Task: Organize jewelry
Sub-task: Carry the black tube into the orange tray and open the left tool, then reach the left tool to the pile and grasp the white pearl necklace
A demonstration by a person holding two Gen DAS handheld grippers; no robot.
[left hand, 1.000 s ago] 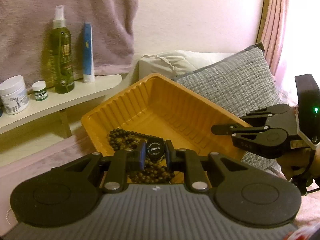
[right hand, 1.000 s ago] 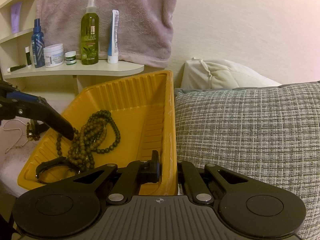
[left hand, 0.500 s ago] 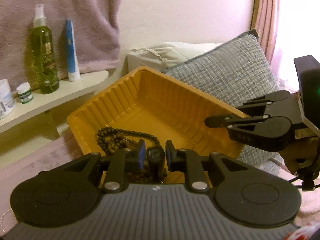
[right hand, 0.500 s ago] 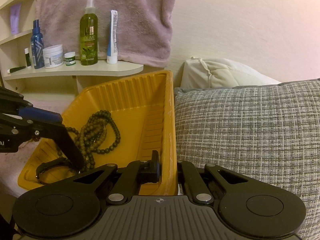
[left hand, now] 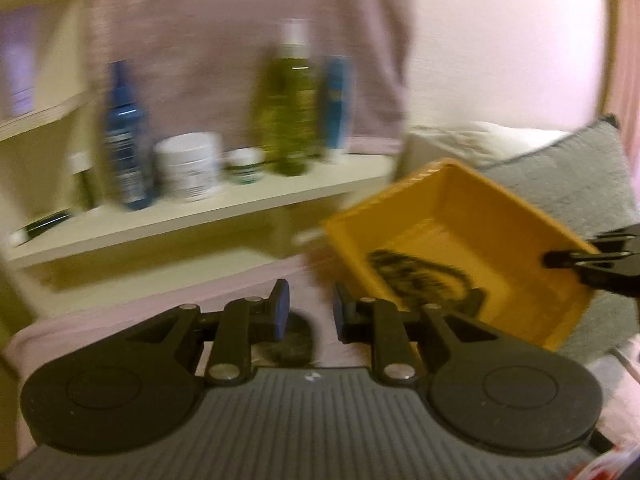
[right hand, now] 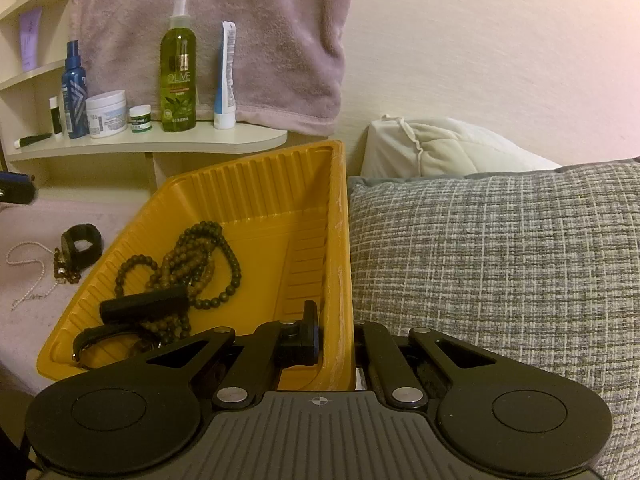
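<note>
A yellow tray [right hand: 256,184] rests against a grey cushion. My right gripper [right hand: 336,332] is shut on its near right wall, one finger inside and one outside. In the tray lie dark bead strings [right hand: 200,256] and a black watch [right hand: 144,304] beside a black strap [right hand: 94,336]. The left wrist view is blurred: my left gripper [left hand: 308,312] stands open left of the tray [left hand: 460,192], nothing between its pads, above a dark band [left hand: 296,338] on the pink cover. On that cover lie a black wristband [right hand: 82,244], a pearl chain [right hand: 24,264] and a small bead bracelet [right hand: 64,274].
A shelf [right hand: 160,144] behind holds a green spray bottle [right hand: 179,68], a tube [right hand: 226,76], a blue bottle [right hand: 74,88] and white jars [right hand: 106,114]. A mauve towel [right hand: 208,20] hangs above. The grey cushion [right hand: 500,280] and a cream pillow [right hand: 440,148] fill the right.
The left gripper let go of the black watch, which now lies in the tray, and swung left out of the tray over the pink cover. The right gripper kept still on the tray wall.
</note>
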